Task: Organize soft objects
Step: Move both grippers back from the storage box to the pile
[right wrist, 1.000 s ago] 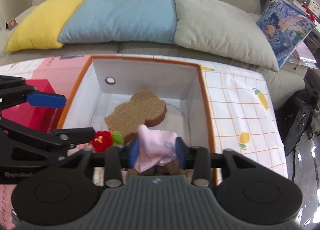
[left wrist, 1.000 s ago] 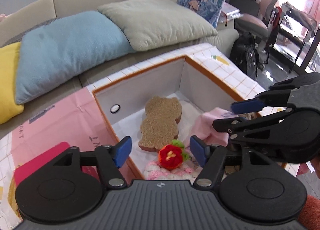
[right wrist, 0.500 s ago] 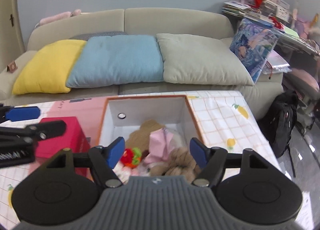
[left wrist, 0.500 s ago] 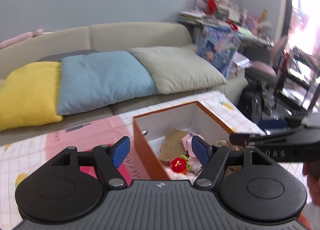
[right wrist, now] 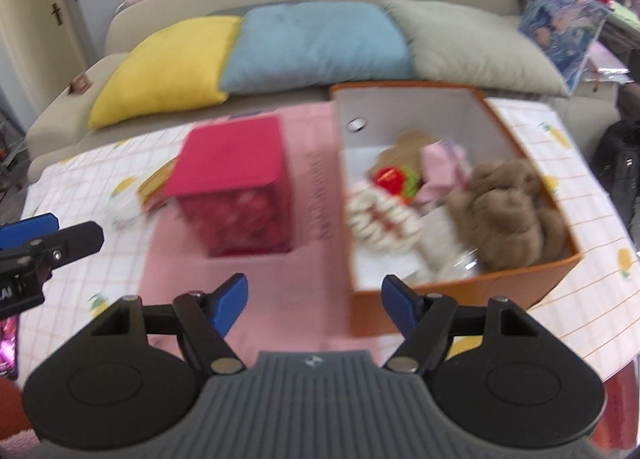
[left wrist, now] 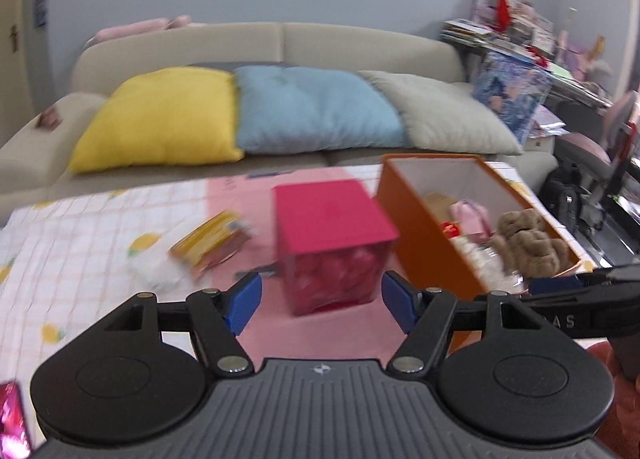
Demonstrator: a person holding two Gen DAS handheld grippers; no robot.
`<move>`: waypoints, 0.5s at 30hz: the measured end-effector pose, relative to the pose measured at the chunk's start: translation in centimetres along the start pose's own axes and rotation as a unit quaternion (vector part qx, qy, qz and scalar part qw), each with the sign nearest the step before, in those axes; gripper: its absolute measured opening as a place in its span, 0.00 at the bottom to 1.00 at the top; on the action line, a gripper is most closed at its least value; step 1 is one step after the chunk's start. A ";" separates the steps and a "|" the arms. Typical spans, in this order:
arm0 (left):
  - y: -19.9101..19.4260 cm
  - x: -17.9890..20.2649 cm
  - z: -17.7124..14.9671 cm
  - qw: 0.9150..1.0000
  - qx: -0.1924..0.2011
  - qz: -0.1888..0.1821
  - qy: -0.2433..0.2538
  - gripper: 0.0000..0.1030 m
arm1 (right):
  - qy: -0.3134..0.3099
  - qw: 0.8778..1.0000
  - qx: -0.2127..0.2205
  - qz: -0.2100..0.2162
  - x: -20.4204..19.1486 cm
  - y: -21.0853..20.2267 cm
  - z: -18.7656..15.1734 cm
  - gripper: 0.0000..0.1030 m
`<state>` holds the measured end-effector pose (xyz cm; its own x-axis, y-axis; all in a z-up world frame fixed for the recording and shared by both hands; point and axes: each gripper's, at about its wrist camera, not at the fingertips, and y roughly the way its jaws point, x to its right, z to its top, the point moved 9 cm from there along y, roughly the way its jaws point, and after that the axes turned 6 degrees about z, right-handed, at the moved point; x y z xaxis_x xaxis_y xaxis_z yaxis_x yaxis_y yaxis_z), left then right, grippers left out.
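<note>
I hold both tongs above the desk (right wrist: 580,195), and each pair stands wide apart with nothing between its blue tips: the left tongs (left wrist: 321,301) point at the red lidded box (left wrist: 332,243), the right tongs (right wrist: 314,299) hang just short of the orange box (right wrist: 460,291). The soft objects sit inside that orange box: a brown plush toy (right wrist: 516,211) at its near right corner, a pink cloth (right wrist: 442,163) behind it, a small red and green knitted piece (right wrist: 394,179), a pink-and-white knitted piece (right wrist: 380,223) along the left wall, and a flat brown bear-shaped pad (right wrist: 404,143) towards the back. By my reading the sorting is largely done, since nothing plush shows loose on the checked cover. What may remain is the heap to the left of the red box, where a yellow packet (left wrist: 208,239) lies over something white (left wrist: 154,273); motion blur leaves me unable to say whether either is soft. The red box's clear sides show only a reddish smear, so its contents stay unknown. A pink object (left wrist: 12,423) is cut off at the lower left edge of the left view, and the box floor under the toys is mostly covered.
</note>
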<state>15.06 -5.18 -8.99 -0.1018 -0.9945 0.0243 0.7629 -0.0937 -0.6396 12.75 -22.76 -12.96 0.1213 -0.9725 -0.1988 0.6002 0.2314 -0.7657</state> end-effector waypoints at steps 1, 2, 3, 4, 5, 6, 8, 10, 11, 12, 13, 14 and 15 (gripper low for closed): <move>-0.3 -0.7 -0.4 1.000 0.000 0.006 -0.004 0.78 | -0.002 1.000 -0.005 0.007 -0.9 0.2 -0.4 0.71; -0.5 -1.4 -0.6 1.000 0.000 0.013 -0.007 0.78 | -0.005 1.000 -0.009 0.013 -1.7 0.3 -0.7 0.71; -0.7 -2.2 -0.9 1.000 0.000 0.020 -0.009 0.78 | -0.011 1.000 -0.012 0.018 -2.6 0.5 -0.9 0.71; -0.9 -2.8 -1.1 1.000 0.000 0.025 -0.012 0.78 | -0.020 0.999 -0.015 0.023 -3.5 0.7 -1.1 0.71; -1.0 -3.4 -1.2 0.999 0.001 0.028 -0.018 0.78 | -0.028 0.999 -0.017 0.028 -4.3 0.8 -1.2 0.71; -1.1 -4.1 -1.3 0.999 0.001 0.030 -0.024 0.78 | -0.037 0.999 -0.018 0.032 -5.2 0.9 -1.3 0.71; -1.3 -5.4 -1.4 0.999 0.002 0.036 -0.037 0.78 | -0.051 0.998 -0.019 0.042 -6.8 1.1 -1.1 0.71; -1.4 -6.7 -1.5 0.998 0.003 0.041 -0.047 0.76 | -0.060 0.997 -0.017 0.054 -8.3 1.4 -0.7 0.71; -1.4 -7.3 -1.5 0.998 0.004 0.044 -0.053 0.76 | -0.065 0.996 -0.015 0.058 -9.0 1.5 -0.5 0.71; -1.4 -7.8 -1.5 0.997 0.004 0.046 -0.057 0.75 | -0.070 0.996 -0.012 0.061 -9.7 1.6 -0.2 0.71; -1.3 -8.3 -1.5 0.997 0.004 0.047 -0.060 0.75 | -0.075 0.995 -0.010 0.065 -10.3 1.8 0.0 0.71; -1.2 -8.8 -1.6 0.997 0.004 0.050 -0.062 0.74 | -0.079 0.995 -0.007 0.067 -10.9 1.9 0.3 0.71; -1.2 -9.4 -1.6 0.996 0.004 0.054 -0.064 0.74 | -0.083 0.994 -0.005 0.069 -11.4 2.1 0.5 0.71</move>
<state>14.05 4.36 -9.70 0.0629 -0.9966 0.0531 0.7706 0.0147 -0.6371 13.04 -11.16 -11.99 0.3303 -0.9225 -0.1996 0.5614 0.3620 -0.7441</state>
